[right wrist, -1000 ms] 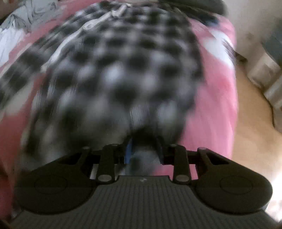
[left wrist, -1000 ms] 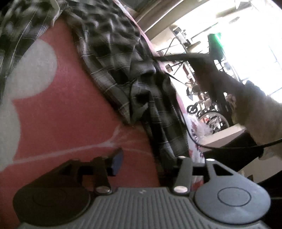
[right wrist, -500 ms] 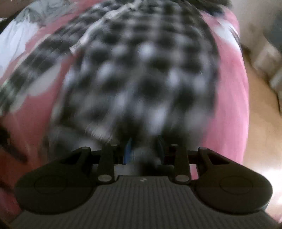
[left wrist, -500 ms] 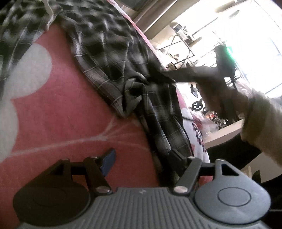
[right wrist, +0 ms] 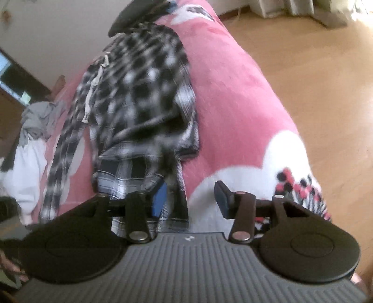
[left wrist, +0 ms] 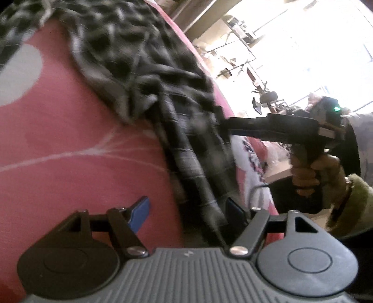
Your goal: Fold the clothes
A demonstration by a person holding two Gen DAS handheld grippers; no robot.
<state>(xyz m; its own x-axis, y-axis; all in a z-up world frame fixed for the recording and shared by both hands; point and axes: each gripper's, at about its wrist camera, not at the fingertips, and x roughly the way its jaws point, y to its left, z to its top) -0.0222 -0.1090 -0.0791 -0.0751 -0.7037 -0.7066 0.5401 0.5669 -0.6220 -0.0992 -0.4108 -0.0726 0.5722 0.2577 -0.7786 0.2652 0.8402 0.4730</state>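
Note:
A black-and-white plaid shirt [right wrist: 139, 88] lies spread along a pink blanket [right wrist: 233, 93] on a bed. My right gripper [right wrist: 190, 198] is open just over the shirt's near hem, its blue-padded left finger resting above the fabric and gripping nothing. In the left wrist view the same shirt [left wrist: 139, 58] runs down toward my left gripper [left wrist: 187, 209], which is open, with a strip of the cloth lying loose beside its right finger. The right gripper [left wrist: 225, 127] shows there too, its tips at the shirt's edge, held by a hand [left wrist: 307, 172].
A grey garment [right wrist: 39, 116] and white cloth [right wrist: 23, 167] lie at the blanket's left side. A dark object [right wrist: 137, 11] sits at the far end of the bed. The bed's right edge drops to a wooden floor [right wrist: 314, 81].
The right gripper was shut on the shirt's hem and has now opened and let it go; the shirt lies settled on the blanket. The left gripper stays open.

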